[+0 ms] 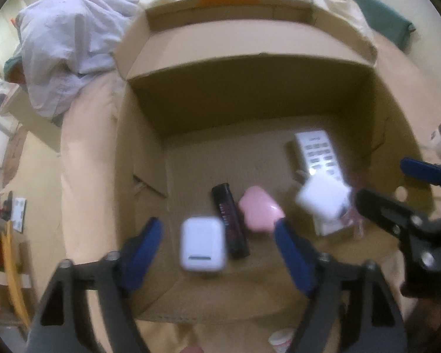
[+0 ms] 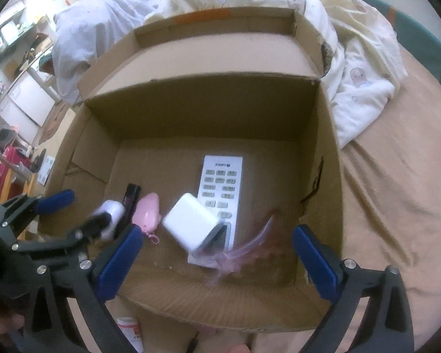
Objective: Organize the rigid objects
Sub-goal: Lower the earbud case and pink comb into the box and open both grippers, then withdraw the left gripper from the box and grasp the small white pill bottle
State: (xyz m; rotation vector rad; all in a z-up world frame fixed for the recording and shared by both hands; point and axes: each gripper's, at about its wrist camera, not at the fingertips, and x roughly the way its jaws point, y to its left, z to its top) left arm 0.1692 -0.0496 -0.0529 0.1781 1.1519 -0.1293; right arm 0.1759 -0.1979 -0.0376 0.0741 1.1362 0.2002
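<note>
Between my left gripper's (image 1: pixel 217 253) wide-spread pads, untouched, the white case (image 1: pixel 202 244) sits blurred over the box (image 1: pixel 250 67) floor, long axis pointing away; my right gripper (image 2: pixel 217 260) gapes empty alongside.

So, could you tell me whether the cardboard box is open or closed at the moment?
Open. The cardboard box has its flaps folded outward, and the remote control lies exposed on its floor.

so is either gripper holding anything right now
No. The left gripper stands open around the white case, not gripping it; the right gripper is open over the white block.
</note>
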